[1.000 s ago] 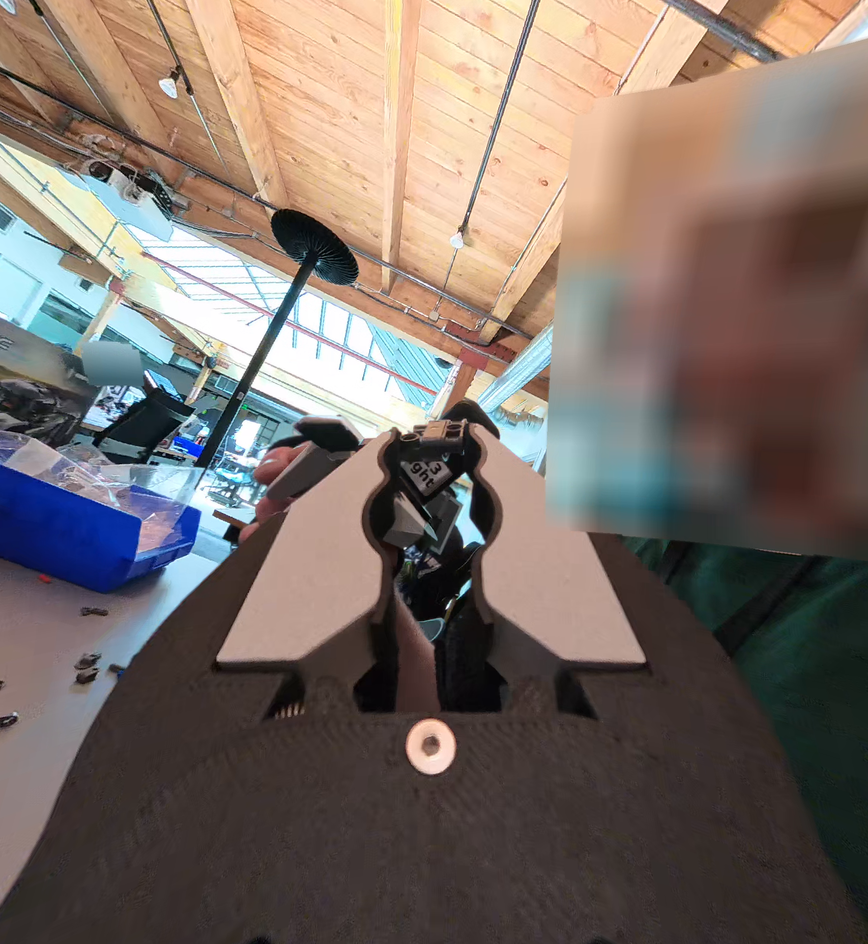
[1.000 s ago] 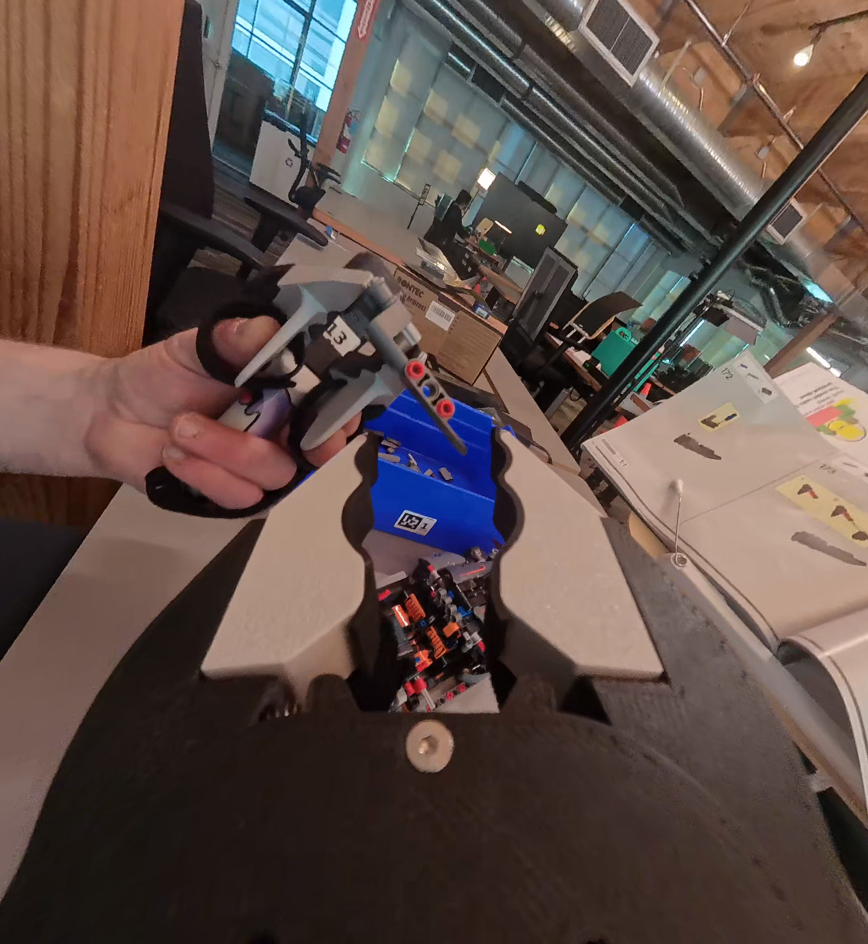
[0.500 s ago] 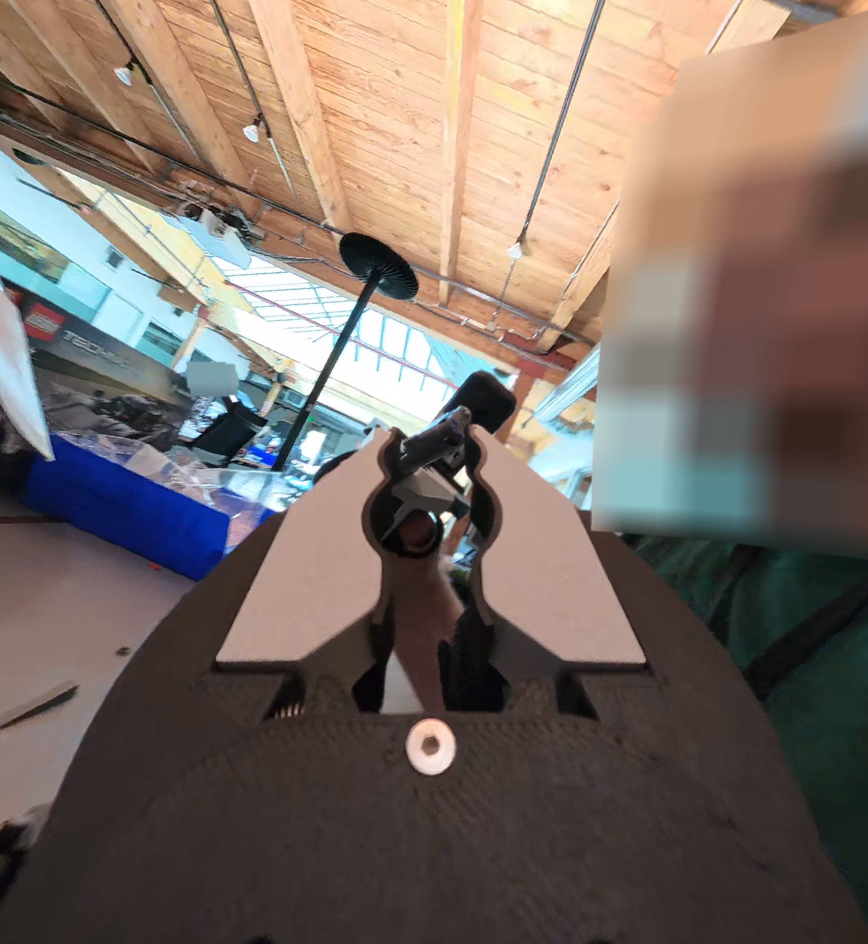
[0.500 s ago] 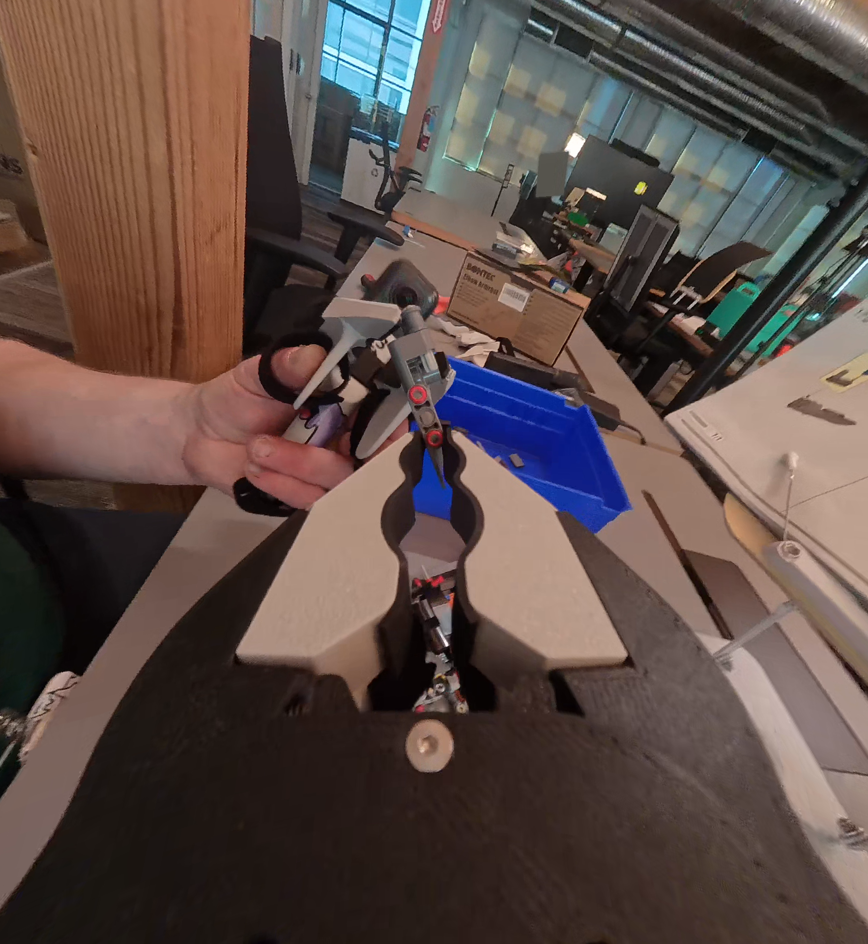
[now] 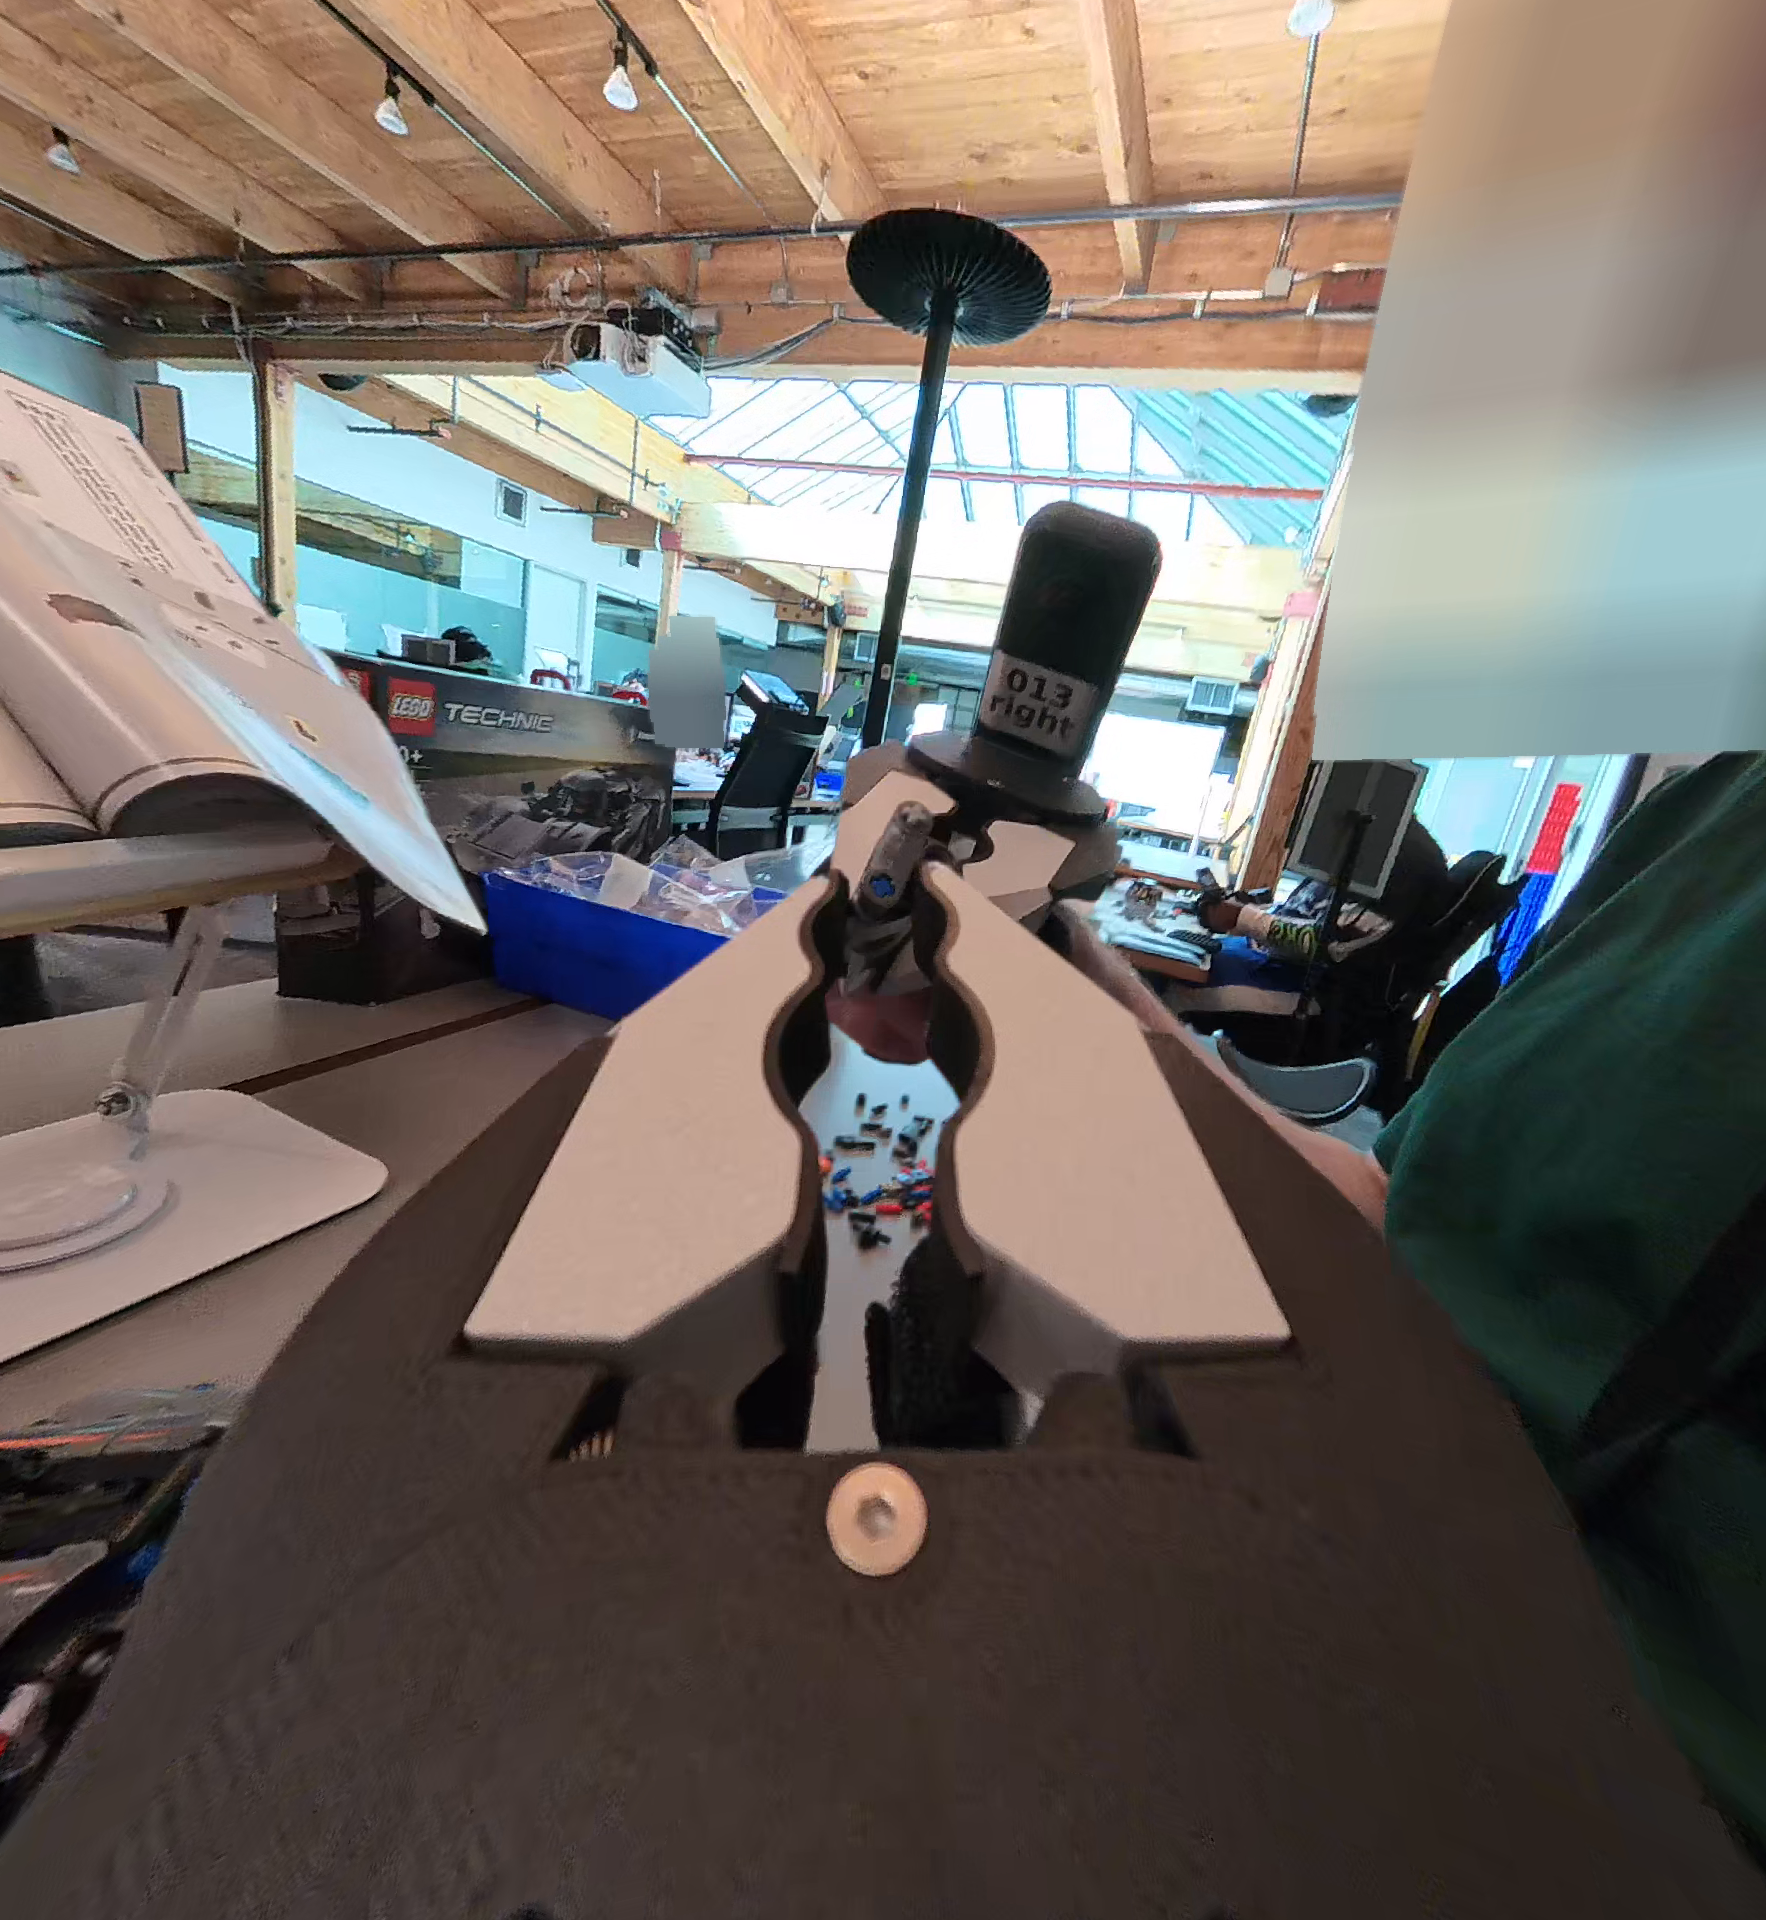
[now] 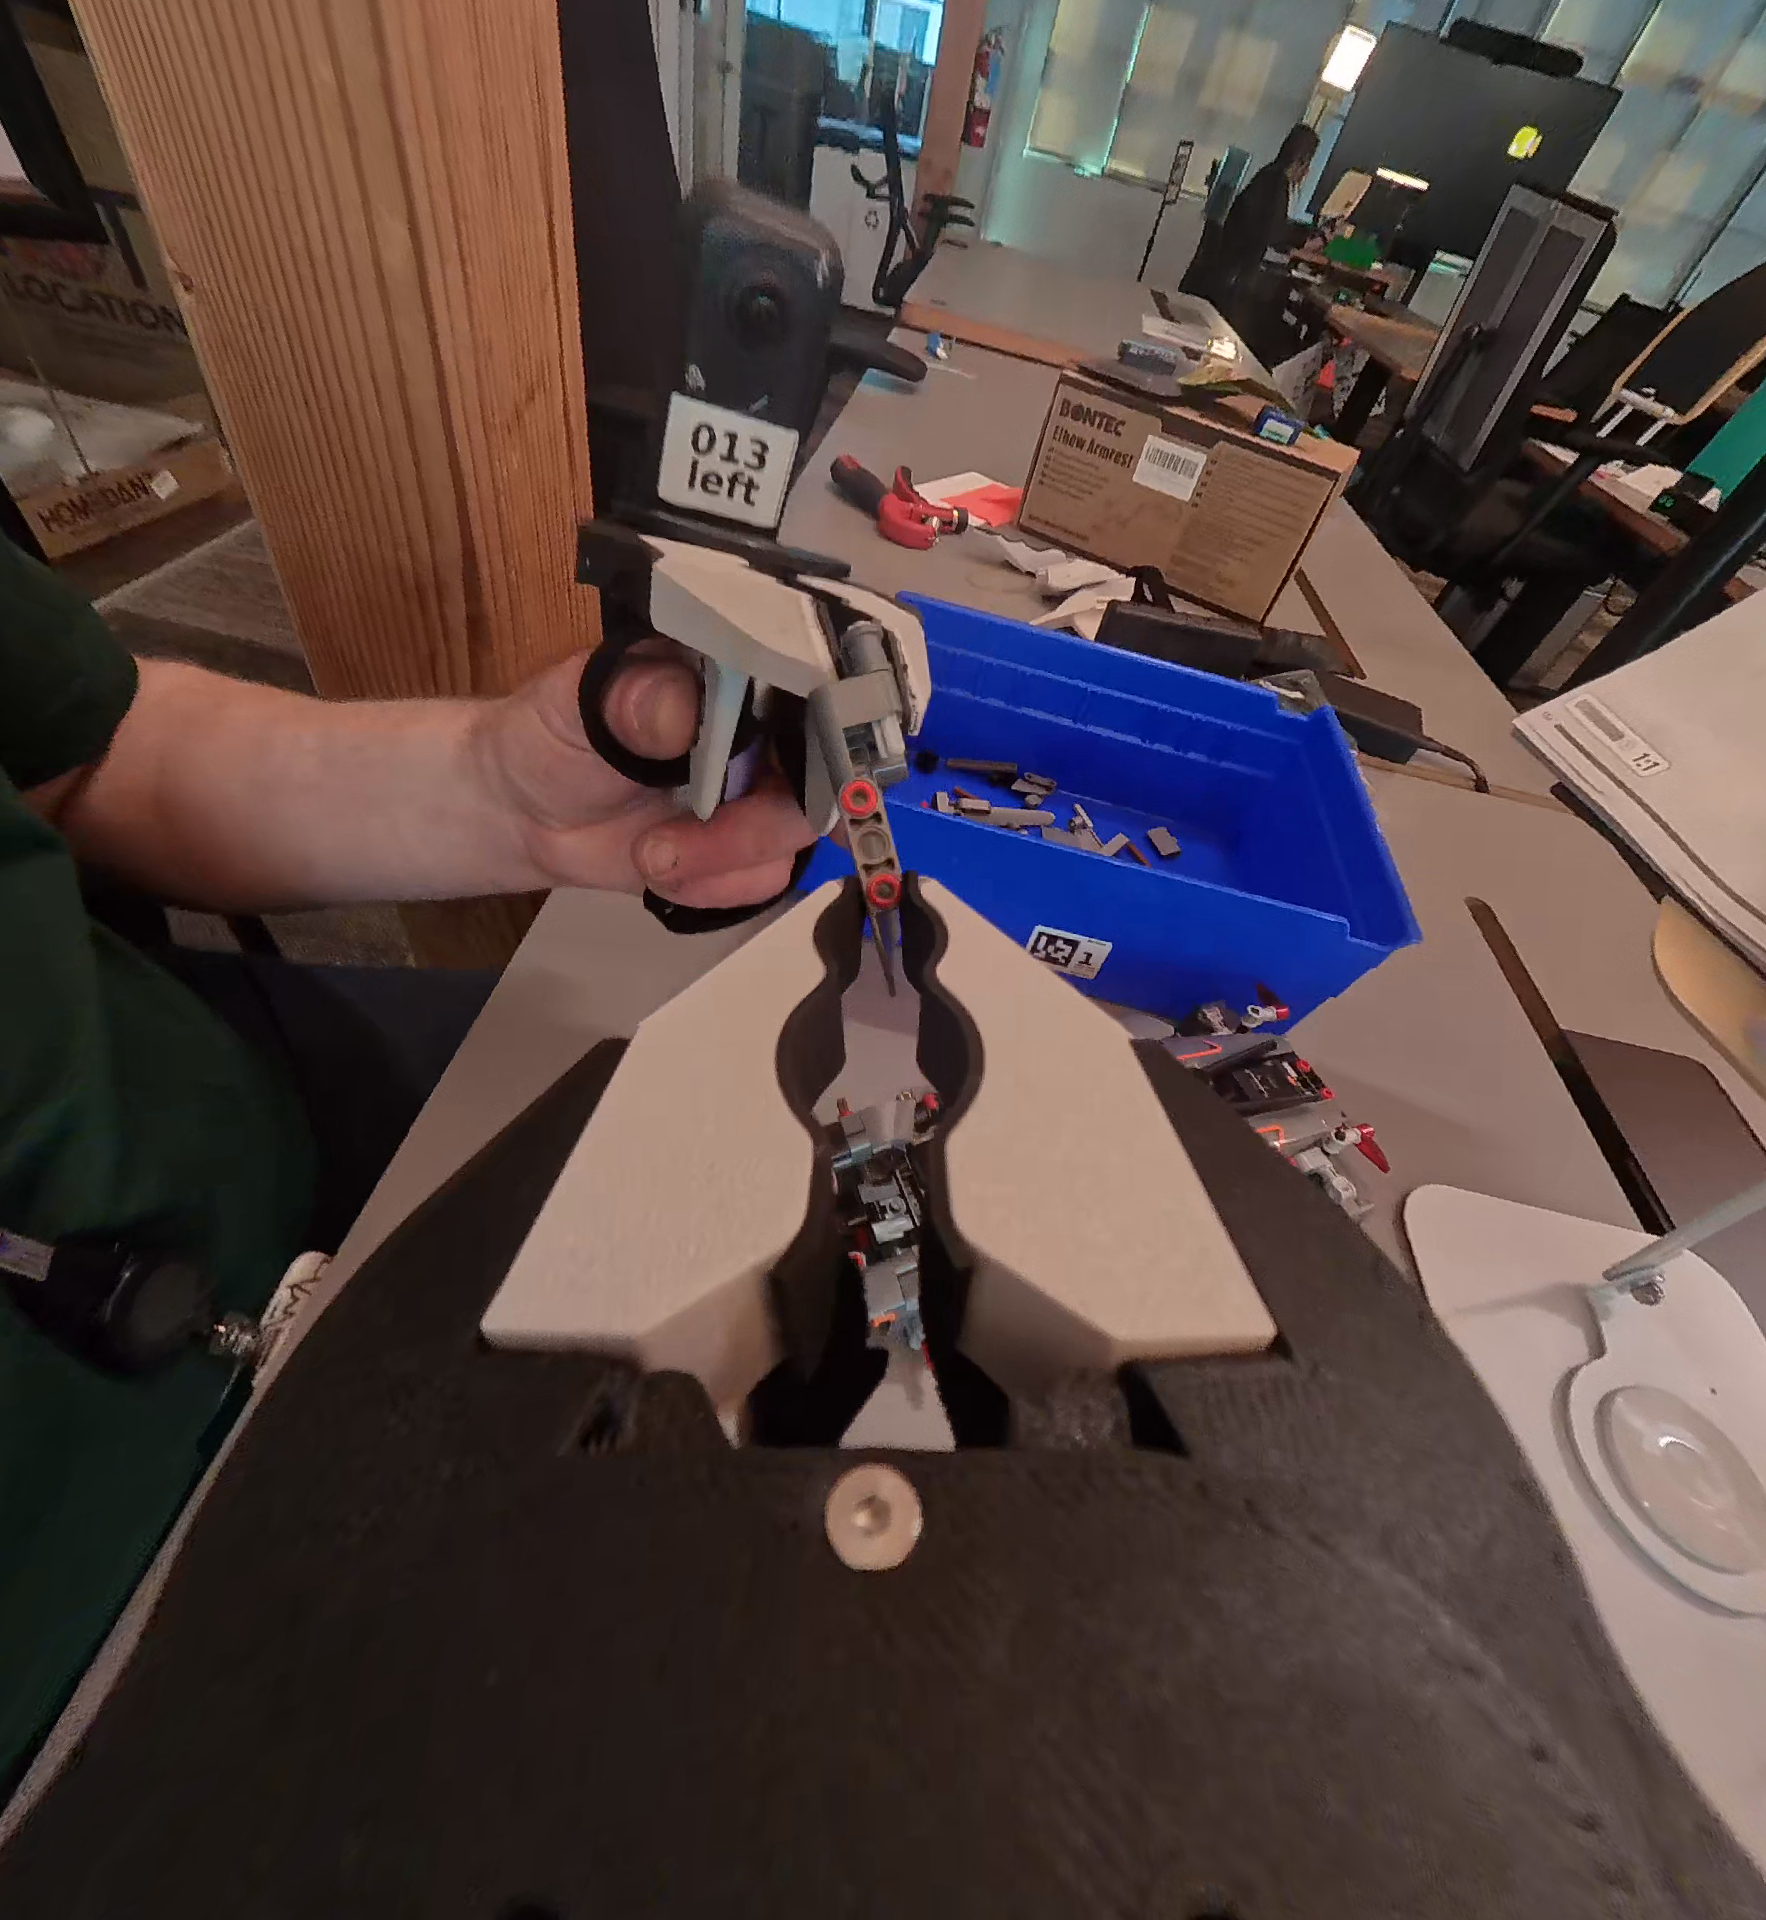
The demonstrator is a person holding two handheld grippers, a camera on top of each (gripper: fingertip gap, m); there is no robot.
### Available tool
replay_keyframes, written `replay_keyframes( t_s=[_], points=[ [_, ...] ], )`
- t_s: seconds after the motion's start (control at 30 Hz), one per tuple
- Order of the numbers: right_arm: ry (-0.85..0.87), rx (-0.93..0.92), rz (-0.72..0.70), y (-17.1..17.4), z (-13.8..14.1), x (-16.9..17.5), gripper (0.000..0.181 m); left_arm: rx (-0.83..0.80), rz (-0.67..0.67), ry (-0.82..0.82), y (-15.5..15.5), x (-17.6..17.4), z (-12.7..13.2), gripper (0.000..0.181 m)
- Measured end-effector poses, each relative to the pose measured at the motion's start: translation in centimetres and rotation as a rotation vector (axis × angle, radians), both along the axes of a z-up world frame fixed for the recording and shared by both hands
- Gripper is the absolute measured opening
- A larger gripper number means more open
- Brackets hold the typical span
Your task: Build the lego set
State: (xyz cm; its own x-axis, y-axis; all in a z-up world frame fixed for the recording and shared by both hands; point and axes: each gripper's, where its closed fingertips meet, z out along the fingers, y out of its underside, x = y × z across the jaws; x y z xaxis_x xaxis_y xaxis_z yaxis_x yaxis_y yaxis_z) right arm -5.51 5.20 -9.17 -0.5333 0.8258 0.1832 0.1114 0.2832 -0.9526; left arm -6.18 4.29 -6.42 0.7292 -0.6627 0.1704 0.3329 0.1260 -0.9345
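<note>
Your two tongs meet tip to tip above the table, each pinching an end of the same small lego piece.

In the right wrist view, your left tongs point down from your left hand, and they are clenched on the grey upper part of the piece. From there a thin grey beam hangs down, with two red pins set in it, one above the other. The lower red pin sits right at the tips of your right tongs, which are nearly closed, with only a narrow gap where the beam's lower end passes between the fingers. They appear to be grasping that end.

In the left wrist view, your left tongs are drawn tight on the grey piece, with a small blue pin end showing at the tips. The right tongs come in from the far side and touch the same piece.

Below the gap in your right tongs, a partly built model in grey, black and red lies on the table. A blue bin with a few loose grey parts stands just beyond your tips. Loose small parts are scattered on the table, and an open booklet rests on a stand.
</note>
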Motion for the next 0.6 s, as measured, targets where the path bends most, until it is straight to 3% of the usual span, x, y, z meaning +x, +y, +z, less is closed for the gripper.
replay_keyframes(
  t_s=[0.4,0.6],
  points=[
    [0.063,-0.196,0.053,0.0,1.7,0.3,0.005,0.024,-0.083,-0.221,0.6,-0.4,0.8,0.007],
    [0.045,-0.342,0.084,0.7,1.5,0.5,0.005,-0.007,-0.071,-0.298,1.4,-0.5,-0.5,0.006]
  ],
)
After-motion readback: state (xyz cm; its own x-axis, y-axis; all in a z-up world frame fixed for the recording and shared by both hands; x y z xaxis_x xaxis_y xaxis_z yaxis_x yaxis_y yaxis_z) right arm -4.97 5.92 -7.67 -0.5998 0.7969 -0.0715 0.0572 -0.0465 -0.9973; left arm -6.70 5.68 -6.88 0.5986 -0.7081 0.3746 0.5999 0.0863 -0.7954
